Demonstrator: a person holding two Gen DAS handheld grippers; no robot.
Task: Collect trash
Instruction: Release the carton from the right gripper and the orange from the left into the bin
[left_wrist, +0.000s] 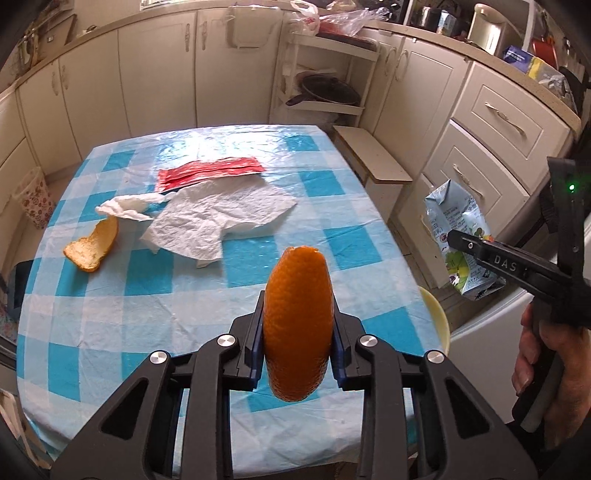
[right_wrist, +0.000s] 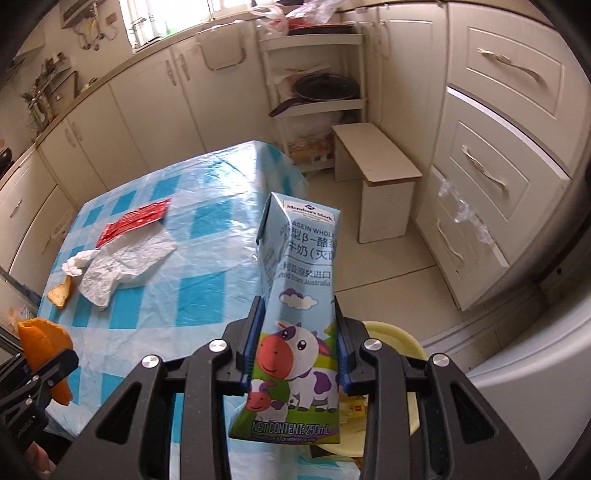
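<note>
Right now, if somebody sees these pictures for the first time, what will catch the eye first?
First, the orange peel, clamped upright in the left hand-held gripper above the blue checked tablecloth. Next, the cow-printed milk carton gripped by the right hand-held gripper past the table's edge. On the table lie a crumpled paper towel, a red wrapper and another peel piece.
</note>
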